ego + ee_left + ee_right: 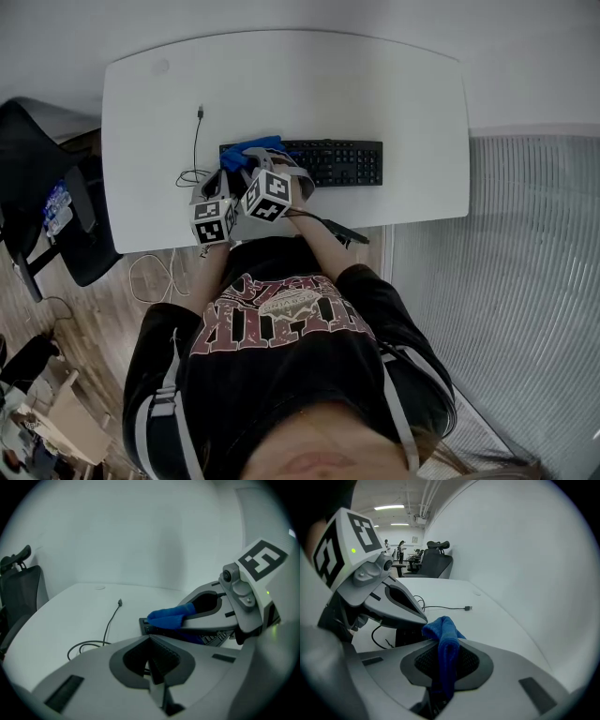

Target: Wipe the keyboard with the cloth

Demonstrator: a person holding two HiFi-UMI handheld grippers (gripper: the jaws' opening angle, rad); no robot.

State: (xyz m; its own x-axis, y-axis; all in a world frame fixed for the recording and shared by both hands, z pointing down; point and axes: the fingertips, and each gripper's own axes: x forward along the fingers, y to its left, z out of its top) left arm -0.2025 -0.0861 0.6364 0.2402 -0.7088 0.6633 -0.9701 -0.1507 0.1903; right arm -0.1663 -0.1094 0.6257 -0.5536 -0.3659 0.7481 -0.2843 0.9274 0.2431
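Looks like start of wipe pass. Right gripper (446,662) clamped on cloth (249,152), cloth at left end of keyboard (333,162), contact hard to confirm. Left gripper (152,662) pinched together, nothing in it, parked just beside right one.

Next move imo: drag cloth rightward along keys, light pressure.

Room: table (394,84) bare past keyboard. Cable (195,141) near left end, front edge close to grippers.

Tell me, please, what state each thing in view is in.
Keyboard: flat on the table, left end covered.
Cloth: bunched, over the keyboard's left end.
Right gripper: shut on the cloth.
Left gripper: shut, empty.
Cable: loose on the table, far plug unconnected.
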